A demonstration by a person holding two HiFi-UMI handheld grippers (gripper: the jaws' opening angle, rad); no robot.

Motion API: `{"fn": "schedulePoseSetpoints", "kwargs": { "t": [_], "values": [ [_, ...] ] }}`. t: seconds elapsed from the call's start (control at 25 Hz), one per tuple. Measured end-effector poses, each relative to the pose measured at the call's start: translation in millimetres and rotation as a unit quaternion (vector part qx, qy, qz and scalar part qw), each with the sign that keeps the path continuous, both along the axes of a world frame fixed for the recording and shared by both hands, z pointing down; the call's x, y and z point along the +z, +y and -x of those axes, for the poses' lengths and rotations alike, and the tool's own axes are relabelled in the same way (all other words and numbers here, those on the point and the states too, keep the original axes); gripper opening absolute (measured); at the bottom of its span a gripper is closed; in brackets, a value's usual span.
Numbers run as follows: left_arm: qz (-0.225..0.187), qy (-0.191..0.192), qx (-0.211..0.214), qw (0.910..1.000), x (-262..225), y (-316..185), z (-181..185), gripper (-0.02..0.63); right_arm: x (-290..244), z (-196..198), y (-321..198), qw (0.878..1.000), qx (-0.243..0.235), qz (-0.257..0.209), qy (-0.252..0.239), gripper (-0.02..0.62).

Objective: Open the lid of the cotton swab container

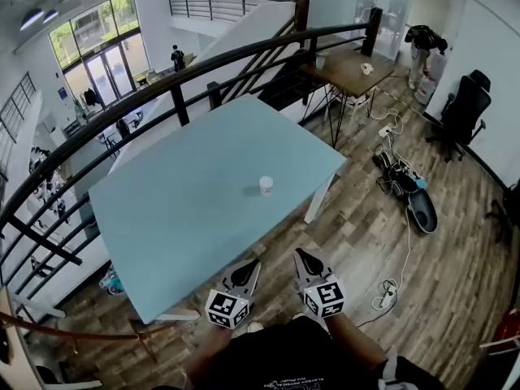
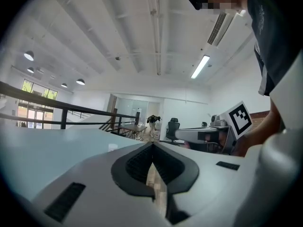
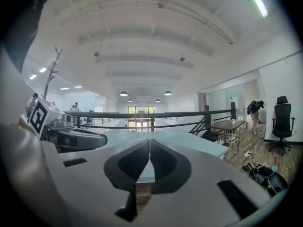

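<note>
A small white cotton swab container (image 1: 266,185) stands upright on the pale blue table (image 1: 187,210), near its right side. In the left gripper view it shows as a tiny white shape (image 2: 112,147) far off on the tabletop. My left gripper (image 1: 253,264) and right gripper (image 1: 301,254) hover side by side off the table's near edge, well short of the container. Both are shut with nothing between the jaws; the tips meet in the left gripper view (image 2: 152,144) and the right gripper view (image 3: 149,141). Each gripper appears in the other's view.
A dark metal railing (image 1: 162,84) curves behind the table over a drop to a lower floor. A brown desk (image 1: 345,70), a black office chair (image 1: 465,108) and a person (image 1: 422,43) stand at the back right. Cables and a bag (image 1: 406,187) lie on the wooden floor.
</note>
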State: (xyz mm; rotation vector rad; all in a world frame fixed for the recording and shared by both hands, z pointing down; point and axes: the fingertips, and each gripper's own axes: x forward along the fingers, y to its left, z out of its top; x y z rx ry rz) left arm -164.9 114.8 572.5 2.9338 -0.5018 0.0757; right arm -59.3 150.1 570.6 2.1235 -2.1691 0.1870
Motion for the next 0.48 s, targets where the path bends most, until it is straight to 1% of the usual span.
{"fn": "schedulePoseSetpoints", "kwargs": {
  "t": [0.48],
  "values": [
    [-0.001, 0.001, 0.009, 1.0000, -2.6, -2.4, 23.8, 0.012, -1.5, 26.5, -3.1, 1.000, -0.004, 0.006, -0.020, 0.020]
  ]
}}
